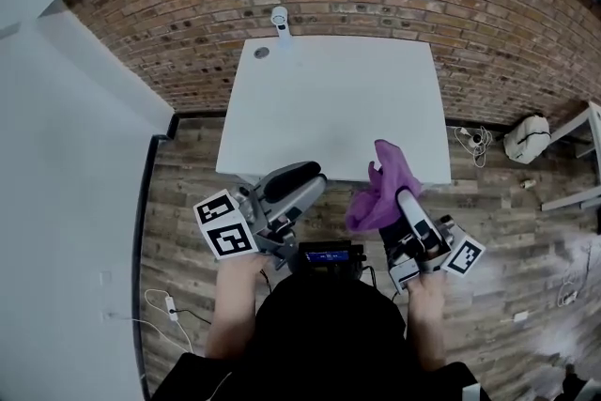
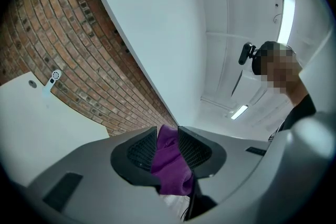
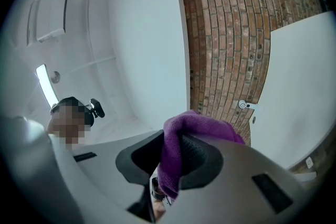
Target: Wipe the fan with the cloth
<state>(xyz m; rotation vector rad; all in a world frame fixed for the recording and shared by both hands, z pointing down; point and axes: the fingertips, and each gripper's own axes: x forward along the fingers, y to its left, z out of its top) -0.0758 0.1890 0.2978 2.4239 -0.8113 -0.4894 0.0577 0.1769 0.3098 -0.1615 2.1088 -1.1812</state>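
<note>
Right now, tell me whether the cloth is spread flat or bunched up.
Bunched: the purple cloth sits crumpled in the right gripper, clamped between its jaws.

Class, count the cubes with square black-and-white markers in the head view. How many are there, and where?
2. The left cube sits behind the left claw, at lower left. The right cube sits behind the right claw, at lower right. None seems hidden.
</note>
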